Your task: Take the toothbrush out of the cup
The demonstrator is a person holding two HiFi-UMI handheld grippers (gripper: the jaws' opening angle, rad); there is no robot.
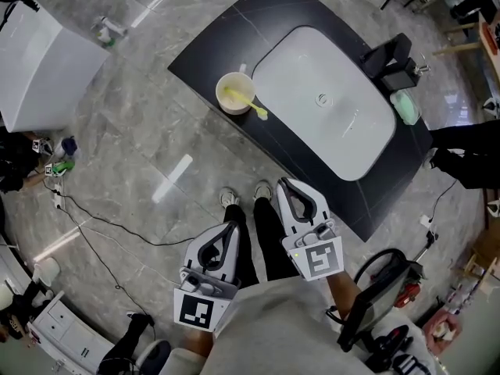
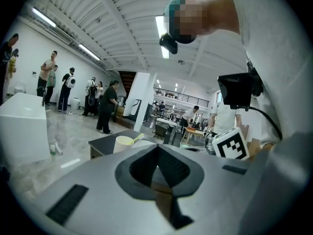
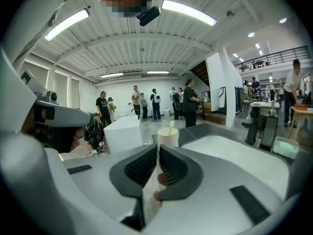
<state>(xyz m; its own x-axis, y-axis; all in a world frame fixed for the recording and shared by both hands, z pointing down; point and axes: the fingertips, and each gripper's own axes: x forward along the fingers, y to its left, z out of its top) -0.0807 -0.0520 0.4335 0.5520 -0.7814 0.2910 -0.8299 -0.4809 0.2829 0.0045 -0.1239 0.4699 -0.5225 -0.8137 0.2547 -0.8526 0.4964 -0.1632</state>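
The toothbrush (image 1: 251,105), yellow-green, stood in the cream cup (image 1: 221,89), its lower end inside and its upper end leaning out over the rim toward the sink (image 1: 301,69). The cup sat upright on the dark surface (image 1: 199,61), near the surface's front edge and just beside the left end of the white sink. At the far side of the sink rose a black faucet (image 1: 393,59), and a pale green item (image 1: 405,106) lay next to it on the same surface.

Both grippers were held low and close to the person's body, well apart from the cup and touching nothing on the surface. The right gripper (image 1: 286,186) pointed toward the surface's front edge; in its own view the jaws were pressed together with only a thin seam between the ribbed pads and nothing caught in it, and the cup with the toothbrush showed straight ahead just above the tips. The left gripper (image 1: 230,229) hung a little lower beside it, over the grey floor by the person's shoes (image 1: 228,198); its jaws also met at the tips and were empty, with the cup to the left of them in its view.

On the floor to the left stood a white box (image 1: 39,61), and a thin cable (image 1: 101,225) trailed across the tiles.
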